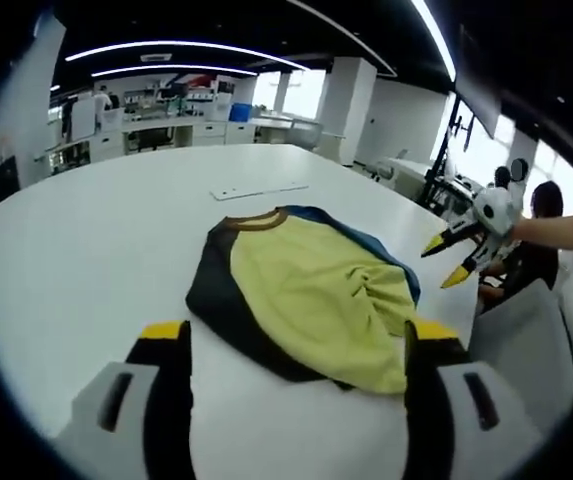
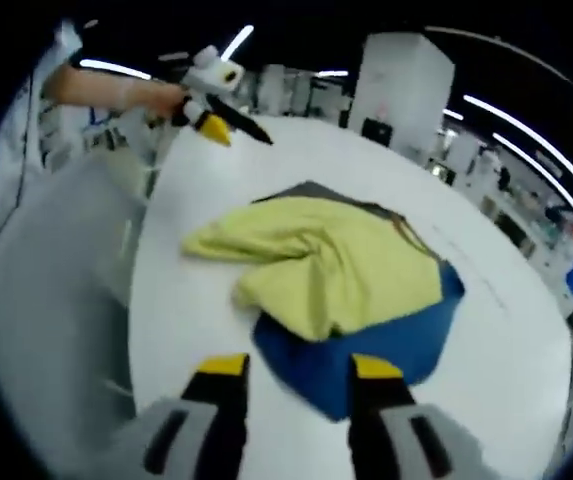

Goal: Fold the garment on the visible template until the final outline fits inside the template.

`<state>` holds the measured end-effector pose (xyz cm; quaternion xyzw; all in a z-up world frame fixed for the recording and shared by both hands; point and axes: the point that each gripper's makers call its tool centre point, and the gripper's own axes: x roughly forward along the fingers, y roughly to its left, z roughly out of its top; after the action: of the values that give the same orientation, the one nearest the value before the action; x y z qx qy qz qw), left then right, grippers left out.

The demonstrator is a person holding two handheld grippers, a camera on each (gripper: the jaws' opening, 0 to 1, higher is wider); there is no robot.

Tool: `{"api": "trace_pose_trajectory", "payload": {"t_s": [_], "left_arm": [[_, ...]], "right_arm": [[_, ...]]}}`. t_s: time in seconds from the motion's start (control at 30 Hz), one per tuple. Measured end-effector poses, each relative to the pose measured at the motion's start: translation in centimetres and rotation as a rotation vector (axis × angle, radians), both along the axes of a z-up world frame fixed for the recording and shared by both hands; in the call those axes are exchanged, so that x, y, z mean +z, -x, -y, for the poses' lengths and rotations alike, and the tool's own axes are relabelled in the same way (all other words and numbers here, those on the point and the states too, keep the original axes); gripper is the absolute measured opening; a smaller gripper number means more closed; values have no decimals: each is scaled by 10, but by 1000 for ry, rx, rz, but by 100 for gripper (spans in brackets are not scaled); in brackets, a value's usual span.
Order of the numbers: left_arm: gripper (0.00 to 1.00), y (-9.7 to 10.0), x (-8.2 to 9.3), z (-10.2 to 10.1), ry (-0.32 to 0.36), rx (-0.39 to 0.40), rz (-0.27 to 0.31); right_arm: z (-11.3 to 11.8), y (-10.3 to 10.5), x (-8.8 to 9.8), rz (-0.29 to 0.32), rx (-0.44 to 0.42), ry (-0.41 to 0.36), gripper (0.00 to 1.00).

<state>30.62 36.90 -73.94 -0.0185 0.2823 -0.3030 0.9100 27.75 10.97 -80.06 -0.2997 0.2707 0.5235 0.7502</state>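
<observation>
**Shirt part-folded, both claws off it**

Shirt [image 1: 311, 300] lies bunched mid-bench [image 1: 86, 250], all places below given vs. shirt. It's yellow w/ black side and blue panel; collar at far end in left gripper view. Yellow layer is thrown over itself, wrinkled, outline ragged.

Left claw [image 1: 296, 335]: jaws wide, empty, at shirt's near hem; right jaw tip just at the yellow edge, left jaw tip over bare bench beside black side. Right claw [image 2: 291, 365]: jaws apart, empty, just short of blue edge [image 2: 366, 365]. Also seen in left gripper view [image 1: 456, 255], raised off to shirt's side, nothing btwn tips.

Template not clear to me; a thin pale strip [image 1: 259, 190] lies beyond collar.

Next, as I judge: pinch a single layer at hem corners, both claws level, lift low, pull taut before laying over. Smooth bunched yellow first or fold sets crooked. Keep shirt on bench, in sight.
</observation>
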Motion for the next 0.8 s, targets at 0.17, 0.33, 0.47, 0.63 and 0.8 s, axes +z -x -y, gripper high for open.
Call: {"api": "trace_pose_trajectory", "payload": {"t_s": [0.17, 0.33, 0.47, 0.63, 0.8], "left_arm": [[85, 5, -2, 2, 8, -1, -9], [85, 9, -4, 2, 24, 1, -18], [85, 11, -5, 0, 31, 10, -20], [85, 12, -6, -4, 33, 18, -24], [85, 12, -6, -5, 44, 29, -26]], "right_arm": [[3, -1, -17, 28, 81, 99, 28], [2, -5, -27, 41, 113, 126, 19], [2, -7, -37, 47, 143, 163, 14], [1, -12, -43, 46, 138, 172, 6], [2, -16, -46, 41, 126, 168, 0]]}}
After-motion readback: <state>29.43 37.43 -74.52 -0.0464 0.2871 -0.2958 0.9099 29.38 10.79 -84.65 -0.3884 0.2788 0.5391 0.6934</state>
